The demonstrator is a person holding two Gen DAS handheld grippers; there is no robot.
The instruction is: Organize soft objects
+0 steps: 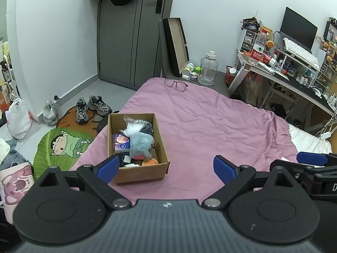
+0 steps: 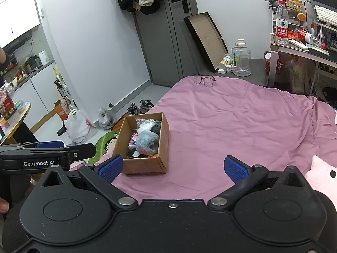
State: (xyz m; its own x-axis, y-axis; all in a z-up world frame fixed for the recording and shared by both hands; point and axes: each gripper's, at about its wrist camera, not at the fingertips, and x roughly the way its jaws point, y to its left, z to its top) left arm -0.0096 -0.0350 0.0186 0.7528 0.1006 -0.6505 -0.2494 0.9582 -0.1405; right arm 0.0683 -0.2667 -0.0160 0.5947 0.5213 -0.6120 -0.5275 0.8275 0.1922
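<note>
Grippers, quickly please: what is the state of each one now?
Left gripper: open, holding nothing, above the pink bedsheet.
Right gripper: open, holding nothing.

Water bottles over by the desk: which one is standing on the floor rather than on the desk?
The big clear plastic jug with a white cap, beside the leaning tray; the slim red-labelled bottle stands on the desk.
</note>
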